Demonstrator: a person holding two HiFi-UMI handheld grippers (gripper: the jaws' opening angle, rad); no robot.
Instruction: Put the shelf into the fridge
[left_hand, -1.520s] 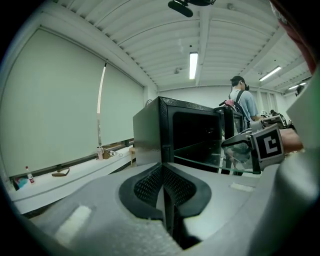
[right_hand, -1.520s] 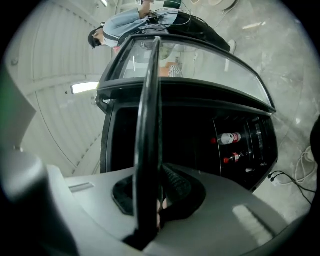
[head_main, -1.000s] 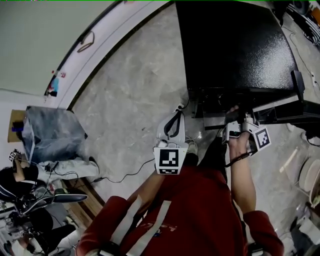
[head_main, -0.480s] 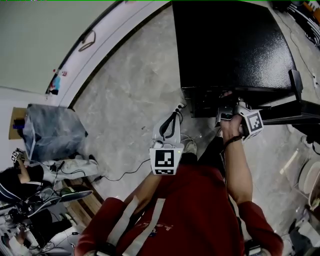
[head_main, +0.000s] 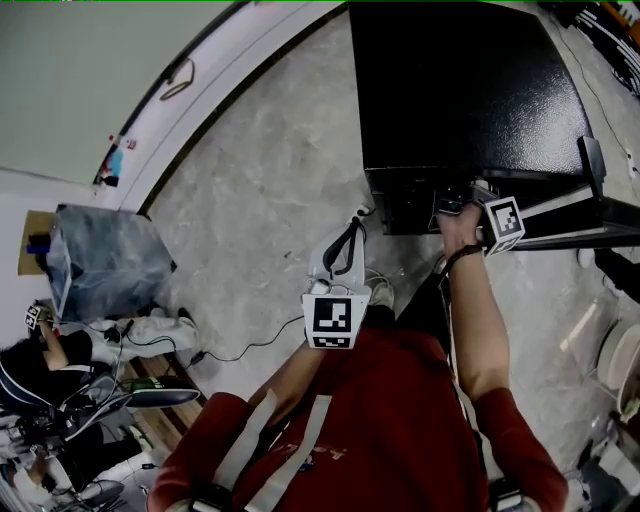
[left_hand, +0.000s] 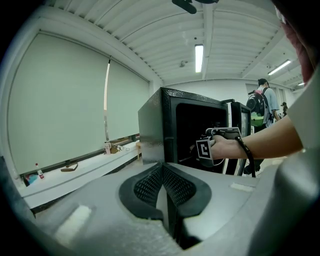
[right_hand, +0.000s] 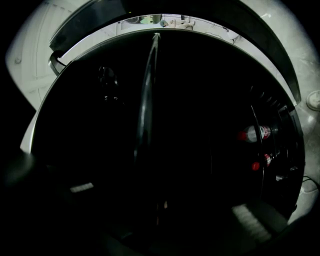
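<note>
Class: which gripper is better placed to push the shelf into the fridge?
Right. The right gripper is at the open fridge, apparently shut on the shelf; the left gripper is well short of it, shut and empty.

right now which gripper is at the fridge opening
The right gripper, at the black fridge's open front; the left gripper hangs back over the floor.

A grey bag (head_main: 105, 265), perhaps plastic, sits near a black floor cable (head_main: 247, 350).
</note>
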